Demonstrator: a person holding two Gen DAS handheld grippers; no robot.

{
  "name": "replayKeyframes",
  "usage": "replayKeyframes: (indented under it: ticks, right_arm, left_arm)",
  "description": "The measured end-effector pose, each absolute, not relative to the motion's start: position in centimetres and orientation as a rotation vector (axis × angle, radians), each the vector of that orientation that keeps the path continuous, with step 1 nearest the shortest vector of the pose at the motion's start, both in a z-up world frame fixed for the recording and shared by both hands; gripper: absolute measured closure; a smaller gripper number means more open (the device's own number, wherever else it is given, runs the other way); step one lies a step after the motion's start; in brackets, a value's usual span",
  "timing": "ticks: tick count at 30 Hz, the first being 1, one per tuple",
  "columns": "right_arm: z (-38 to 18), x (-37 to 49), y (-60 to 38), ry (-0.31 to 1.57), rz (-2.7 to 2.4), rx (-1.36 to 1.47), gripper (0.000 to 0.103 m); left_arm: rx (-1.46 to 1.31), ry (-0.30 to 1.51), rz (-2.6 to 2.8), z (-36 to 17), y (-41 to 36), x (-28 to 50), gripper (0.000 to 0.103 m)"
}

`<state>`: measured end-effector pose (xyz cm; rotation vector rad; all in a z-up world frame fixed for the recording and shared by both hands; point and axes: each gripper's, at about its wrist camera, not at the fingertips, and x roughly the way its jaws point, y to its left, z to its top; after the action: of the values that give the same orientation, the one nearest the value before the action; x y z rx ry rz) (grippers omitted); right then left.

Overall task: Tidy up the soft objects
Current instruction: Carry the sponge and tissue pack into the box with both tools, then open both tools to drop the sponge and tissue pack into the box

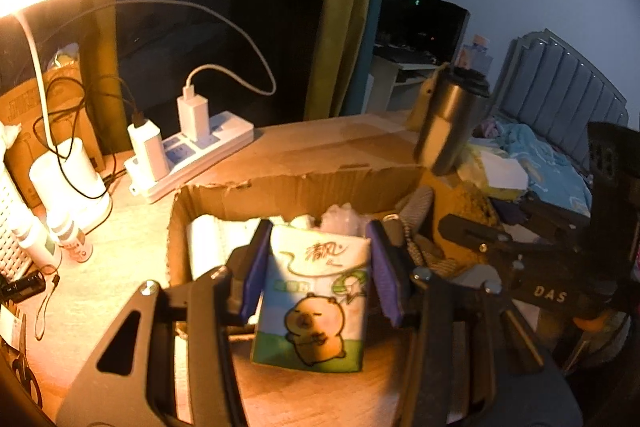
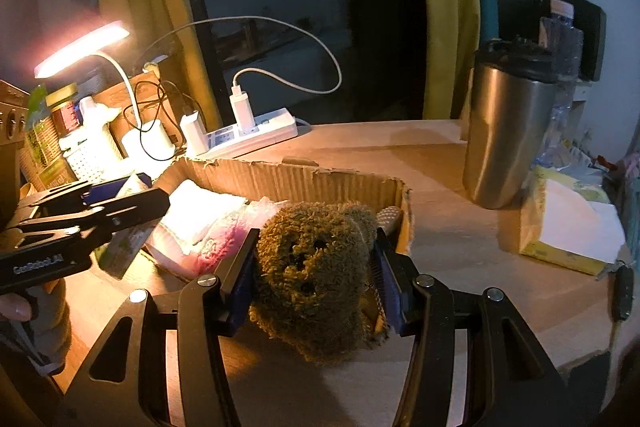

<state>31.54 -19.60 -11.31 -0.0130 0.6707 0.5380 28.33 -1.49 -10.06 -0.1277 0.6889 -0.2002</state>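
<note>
Tissue pack (image 1: pixel 316 297) and fuzzy cloth (image 2: pixel 312 279) clamped in half-open jaws.

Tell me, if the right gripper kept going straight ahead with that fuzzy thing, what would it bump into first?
Probably the cardboard box: the right gripper, clamping the brown plush toy, points down into its open top. Depth is uncertain.

Two chargers (image 1: pixel 146 147), one steel tumbler (image 2: pixel 508 135)

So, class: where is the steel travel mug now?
In the right wrist view, the steel travel mug stands upright at the right on the desk, beyond the yellow tissue box.
</note>
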Motion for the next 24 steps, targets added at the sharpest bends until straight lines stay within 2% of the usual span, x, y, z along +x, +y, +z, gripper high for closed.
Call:
replayKeyframes:
  ticks: [4, 11, 12, 14, 24]
  right_arm:
    - [-11.8, 32.0, -18.6, 0.684, 0.561, -0.016, 0.048]
    - [-12.2, 32.6, -17.9, 0.694, 0.562, -0.017, 0.031]
    - [-12.2, 32.6, -17.9, 0.693, 0.558, -0.017, 0.031]
    - [-12.1, 32.5, -18.0, 0.694, 0.551, -0.016, 0.031]
    - [-11.2, 31.1, -17.9, 0.681, 0.543, -0.022, 0.031]
  left_arm:
    - [-0.135, 0.717, -0.187, -11.0, -1.1, 29.3, 0.054]
    - [-0.143, 0.755, -0.192, -11.8, -0.9, 29.8, 0.047]
    - [-0.144, 0.755, -0.191, -11.8, -0.9, 29.7, 0.041]
    - [-0.145, 0.753, -0.189, -11.7, -0.8, 29.6, 0.035]
    - [-0.154, 0.713, -0.182, -10.3, 0.1, 27.8, 0.034]
